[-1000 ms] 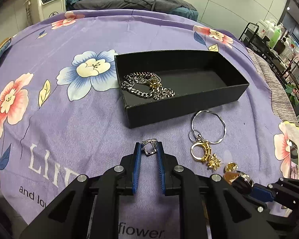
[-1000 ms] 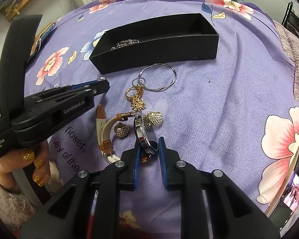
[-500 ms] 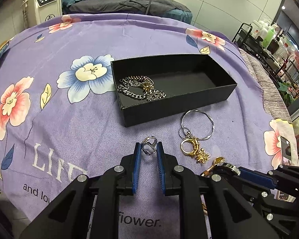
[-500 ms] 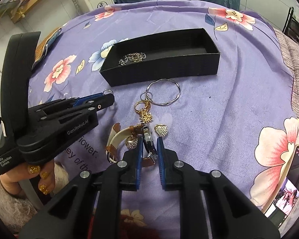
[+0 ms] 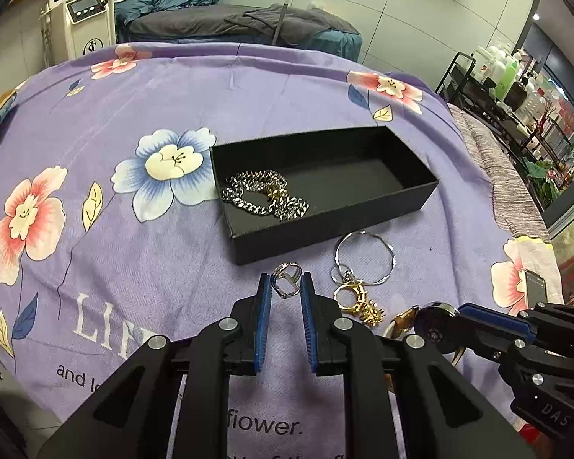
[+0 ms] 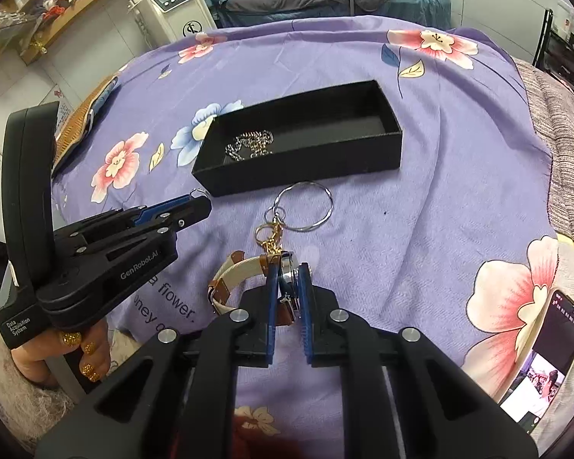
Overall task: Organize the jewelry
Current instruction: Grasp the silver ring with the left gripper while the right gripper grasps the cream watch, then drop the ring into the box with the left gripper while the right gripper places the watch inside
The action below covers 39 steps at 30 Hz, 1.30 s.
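A black open box lies on the purple flowered cloth, with a silver chain in its left end. My left gripper is shut on a small silver ring and holds it above the cloth just in front of the box. My right gripper is shut on a wristwatch with a cream and brown strap, lifted off the cloth. The watch also shows in the left wrist view. A large silver hoop with gold charms lies between the box and the grippers.
A phone lies on the cloth at the right edge. A white machine and a dark covered bed stand behind the table. A rack with bottles stands at the right.
Both grippers have risen and drawn back from the cloth. The right one has lifted the watch clear of the small gold pieces. The left one still holds the ring.
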Each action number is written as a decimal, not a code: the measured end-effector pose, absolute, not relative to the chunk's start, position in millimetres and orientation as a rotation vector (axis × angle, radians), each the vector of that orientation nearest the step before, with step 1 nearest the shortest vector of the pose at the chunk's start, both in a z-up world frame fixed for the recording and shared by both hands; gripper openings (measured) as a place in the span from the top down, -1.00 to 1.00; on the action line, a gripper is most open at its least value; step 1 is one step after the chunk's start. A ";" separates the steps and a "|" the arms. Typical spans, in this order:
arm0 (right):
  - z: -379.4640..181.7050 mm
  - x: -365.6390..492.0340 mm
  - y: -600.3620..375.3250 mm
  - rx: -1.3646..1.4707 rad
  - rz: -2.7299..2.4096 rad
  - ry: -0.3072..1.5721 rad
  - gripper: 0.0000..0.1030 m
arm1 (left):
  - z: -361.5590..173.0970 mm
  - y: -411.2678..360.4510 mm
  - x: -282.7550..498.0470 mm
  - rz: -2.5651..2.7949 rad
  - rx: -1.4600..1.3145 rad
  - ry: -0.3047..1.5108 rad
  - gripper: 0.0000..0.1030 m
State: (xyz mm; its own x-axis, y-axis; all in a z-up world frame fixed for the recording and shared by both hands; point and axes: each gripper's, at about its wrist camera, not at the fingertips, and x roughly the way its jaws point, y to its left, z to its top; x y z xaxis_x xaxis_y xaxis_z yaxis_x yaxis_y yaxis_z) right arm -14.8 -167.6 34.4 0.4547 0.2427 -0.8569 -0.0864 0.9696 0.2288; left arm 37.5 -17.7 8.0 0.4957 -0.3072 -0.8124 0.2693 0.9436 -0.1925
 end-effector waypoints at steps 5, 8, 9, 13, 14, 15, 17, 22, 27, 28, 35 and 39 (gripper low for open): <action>49.5 -7.1 -172.2 0.169 0.208 1.047 0.78 | 22.5 -18.2 41.6 -0.363 -0.038 0.957 0.70; 62.0 3.6 -176.7 0.170 0.195 1.008 0.78 | 30.5 -19.6 48.9 -0.367 -0.037 0.935 0.70; 66.8 8.2 -178.4 0.171 0.189 0.991 0.78 | 32.9 -20.5 51.8 -0.364 -0.033 0.926 0.70; 79.0 24.7 -183.6 0.176 0.164 0.949 0.78 | 38.4 -22.5 64.3 -0.362 -0.029 0.906 0.70; 80.6 28.4 -185.2 0.178 0.159 0.942 0.78 | 38.9 -23.0 67.1 -0.361 -0.027 0.905 0.70; 81.4 33.3 -185.8 0.173 0.150 0.934 0.78 | 39.1 -23.9 70.4 -0.362 -0.025 0.903 0.70; 80.3 40.5 -186.0 0.164 0.136 0.930 0.78 | 39.1 -26.1 76.1 -0.361 -0.016 0.903 0.70; 73.7 63.6 -189.0 0.161 0.109 0.933 0.78 | 33.8 -35.1 91.8 -0.360 0.022 0.908 0.70; 60.4 87.1 -191.0 0.155 0.087 0.954 0.78 | 24.0 -43.8 104.8 -0.364 0.043 0.929 0.70; 57.1 90.1 -190.9 0.153 0.083 0.958 0.78 | 21.9 -45.4 106.9 -0.365 0.045 0.931 0.70; 31.1 107.6 -191.4 0.133 0.045 0.981 0.77 | 5.5 -53.3 113.1 -0.358 0.080 0.953 0.32; 33.0 107.1 -195.6 0.154 0.028 0.953 0.41 | 8.4 -47.5 106.3 -0.320 0.087 0.909 -0.23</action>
